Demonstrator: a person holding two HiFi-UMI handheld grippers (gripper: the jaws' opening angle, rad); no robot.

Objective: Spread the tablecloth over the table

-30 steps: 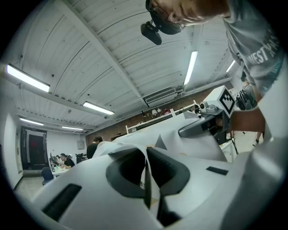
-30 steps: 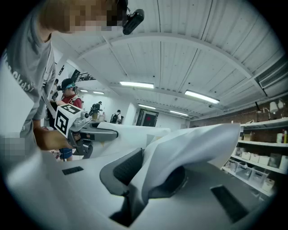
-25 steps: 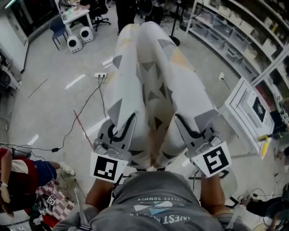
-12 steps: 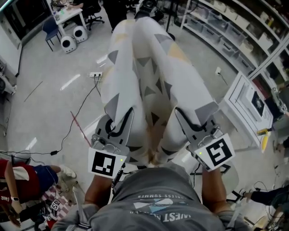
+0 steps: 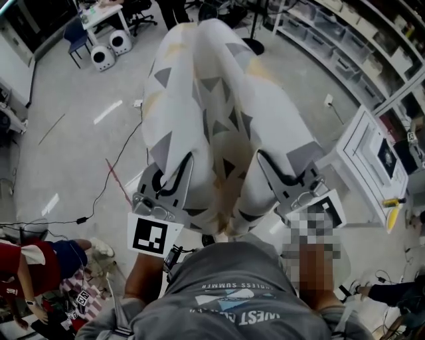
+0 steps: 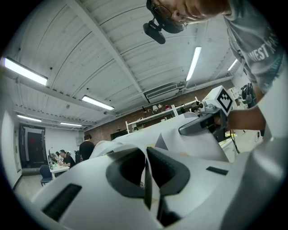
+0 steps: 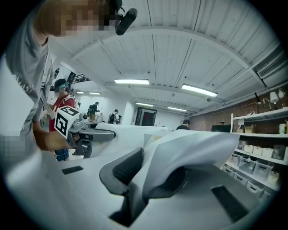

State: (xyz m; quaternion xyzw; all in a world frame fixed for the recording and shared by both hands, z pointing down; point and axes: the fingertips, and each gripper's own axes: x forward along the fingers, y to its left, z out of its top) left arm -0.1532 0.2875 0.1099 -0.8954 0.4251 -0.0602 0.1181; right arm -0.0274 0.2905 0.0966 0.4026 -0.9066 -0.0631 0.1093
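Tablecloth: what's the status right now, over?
Left gripper shut on tablecloth; right gripper likewise. It hangs bunched between them, not yet spread. Nothing visibly in the way.

A grey polished floor [image 5: 73, 153] spreads out beside the long shelving [image 5: 332, 46], which holds pale bins. Just in front of the shelving stands a white cabinet [image 5: 364, 156]. Far across the floor from it are a blue chair [image 5: 74, 36], a white desk [image 5: 99, 14] and two round white units [image 5: 101, 58]. Above the shelving, tube lights [image 6: 194, 63] line a white ribbed ceiling [image 6: 112, 54], and a brick wall [image 7: 211, 119] rises behind it.
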